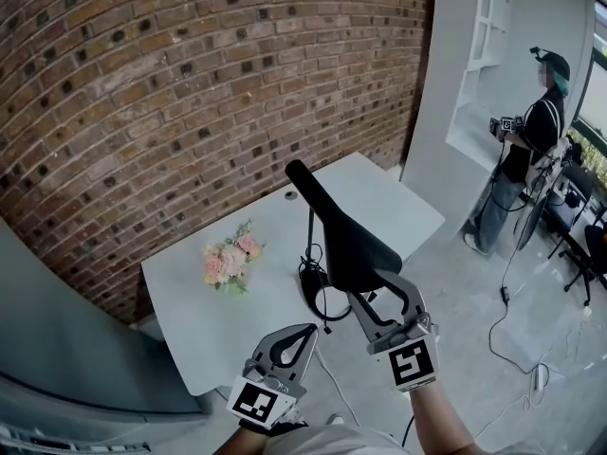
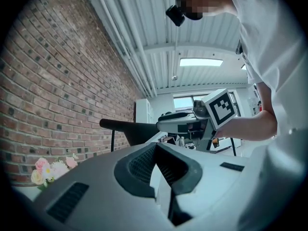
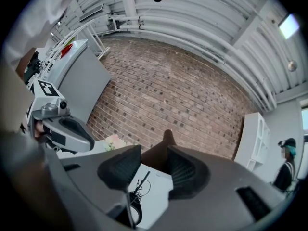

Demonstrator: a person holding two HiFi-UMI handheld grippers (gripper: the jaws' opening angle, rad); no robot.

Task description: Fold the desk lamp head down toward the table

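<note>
Because the desk lamp head (image 1: 327, 216) lies over the tips of the right gripper (image 3: 153, 163) in the head view, the grip shows only in the right gripper view. There the jaws stand partly apart, pinching the head's broad end between their pads. The head slants up and to the left above the white table (image 1: 398, 207), on a thin pole (image 1: 309, 235). The pole's foot is hard to tell from the looped cord (image 1: 324, 306). The right forearm reaches forward. The left gripper (image 2: 155, 149), pressed together on nothing, hangs low near the table's near edge.
</note>
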